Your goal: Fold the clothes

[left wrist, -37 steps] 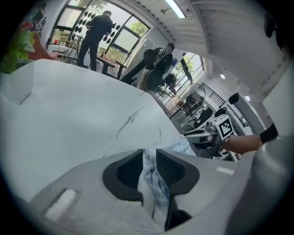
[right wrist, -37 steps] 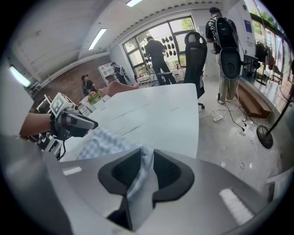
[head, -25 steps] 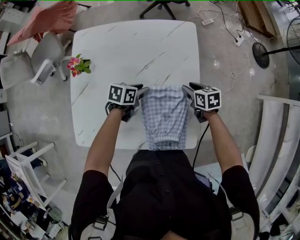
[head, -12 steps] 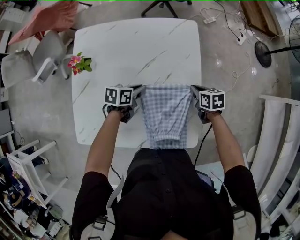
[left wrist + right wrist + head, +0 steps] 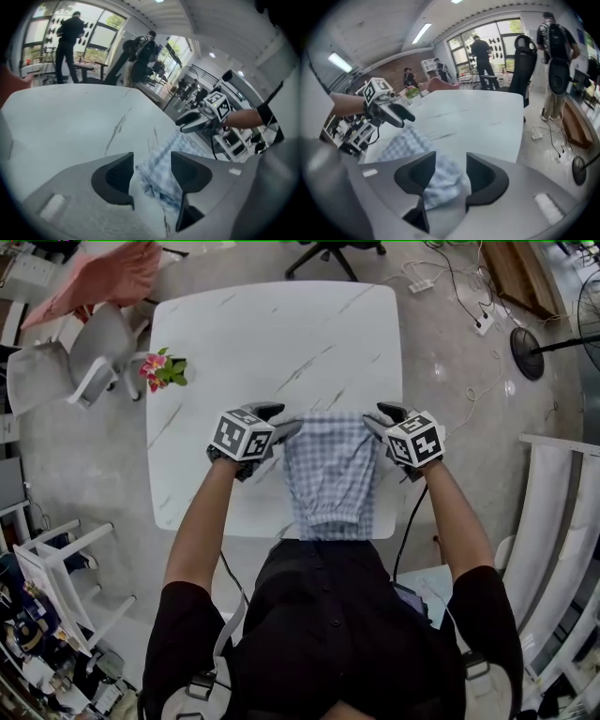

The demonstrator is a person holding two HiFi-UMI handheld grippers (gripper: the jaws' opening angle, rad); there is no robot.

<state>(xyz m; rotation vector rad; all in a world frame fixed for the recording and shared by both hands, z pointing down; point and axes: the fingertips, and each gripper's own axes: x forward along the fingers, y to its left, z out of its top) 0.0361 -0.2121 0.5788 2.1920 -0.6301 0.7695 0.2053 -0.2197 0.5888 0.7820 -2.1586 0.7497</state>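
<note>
Garment (image 5: 330, 470) — long axis toward person (image 5: 328, 634) (gathered end nearest); left gripper (image 5: 279, 420), right gripper (image 5: 380, 418) just opened, cloth loose between.

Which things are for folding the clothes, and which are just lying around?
For the job: checked garment, white table, left gripper, right gripper. Both grippers' jaws have just been opening, with a garment corner loose between each pair.
Just lying about: flowers, grey chair, pink cloth.
</note>
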